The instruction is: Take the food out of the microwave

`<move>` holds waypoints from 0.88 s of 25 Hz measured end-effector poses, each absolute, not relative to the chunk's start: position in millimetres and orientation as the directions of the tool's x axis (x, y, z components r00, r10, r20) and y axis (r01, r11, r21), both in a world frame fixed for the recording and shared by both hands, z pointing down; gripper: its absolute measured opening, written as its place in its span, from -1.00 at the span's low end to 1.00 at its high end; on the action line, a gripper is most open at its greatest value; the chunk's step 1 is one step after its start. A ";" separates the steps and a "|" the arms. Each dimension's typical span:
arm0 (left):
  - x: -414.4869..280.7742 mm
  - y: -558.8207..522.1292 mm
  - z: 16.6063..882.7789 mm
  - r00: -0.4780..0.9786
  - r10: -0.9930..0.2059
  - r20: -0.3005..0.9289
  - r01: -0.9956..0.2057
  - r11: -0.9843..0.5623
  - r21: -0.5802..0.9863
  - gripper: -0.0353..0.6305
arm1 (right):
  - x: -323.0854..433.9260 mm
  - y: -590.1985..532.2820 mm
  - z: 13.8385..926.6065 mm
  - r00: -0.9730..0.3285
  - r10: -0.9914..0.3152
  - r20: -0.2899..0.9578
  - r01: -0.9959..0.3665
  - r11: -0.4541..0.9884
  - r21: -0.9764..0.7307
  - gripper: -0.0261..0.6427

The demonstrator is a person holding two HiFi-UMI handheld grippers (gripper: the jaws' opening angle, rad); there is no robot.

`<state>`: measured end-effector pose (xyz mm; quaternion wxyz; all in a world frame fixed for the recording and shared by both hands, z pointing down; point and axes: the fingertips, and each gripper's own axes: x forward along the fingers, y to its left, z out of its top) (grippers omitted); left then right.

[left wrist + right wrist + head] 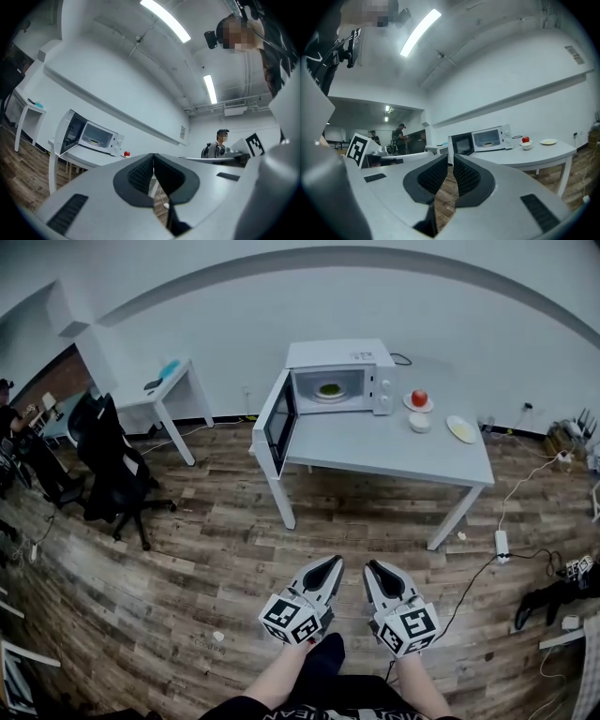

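The white microwave (337, 376) stands on a grey table (394, 454) far ahead, its door (279, 423) swung open to the left. Inside it lies a plate with green food (329, 390). Both grippers hang low near my body, far short of the table. My left gripper (330, 566) is shut with nothing in it, its pads (140, 176) pressed together. My right gripper (375, 570) is also shut on nothing, with only a thin slit at its tips (451, 159). The microwave (96, 136) (490, 137) shows small in both gripper views.
Right of the microwave on the table are a red apple (419, 398) on a plate, a white bowl (419, 422) and a yellowish plate (460, 428). A black office chair (108, 460) and a small white table (173, 385) stand left. A power strip (501, 542) with cables lies right.
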<state>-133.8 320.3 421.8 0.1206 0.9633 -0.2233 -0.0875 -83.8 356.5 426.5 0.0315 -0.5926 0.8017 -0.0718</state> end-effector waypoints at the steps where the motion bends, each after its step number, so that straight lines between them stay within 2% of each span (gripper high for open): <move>1: -130.5 311.3 422.5 0.884 -0.454 -0.113 -0.411 -0.869 0.274 -0.87 | -80.8 347.8 427.5 -0.298 -0.954 0.039 -0.945 0.289 -0.154 -0.75; 22: -71.0 141.5 424.2 0.897 -0.433 -0.088 -0.392 -0.872 0.291 -0.87 | -25.0 180.1 431.7 -0.281 -0.958 0.066 -0.946 0.265 -0.185 -0.75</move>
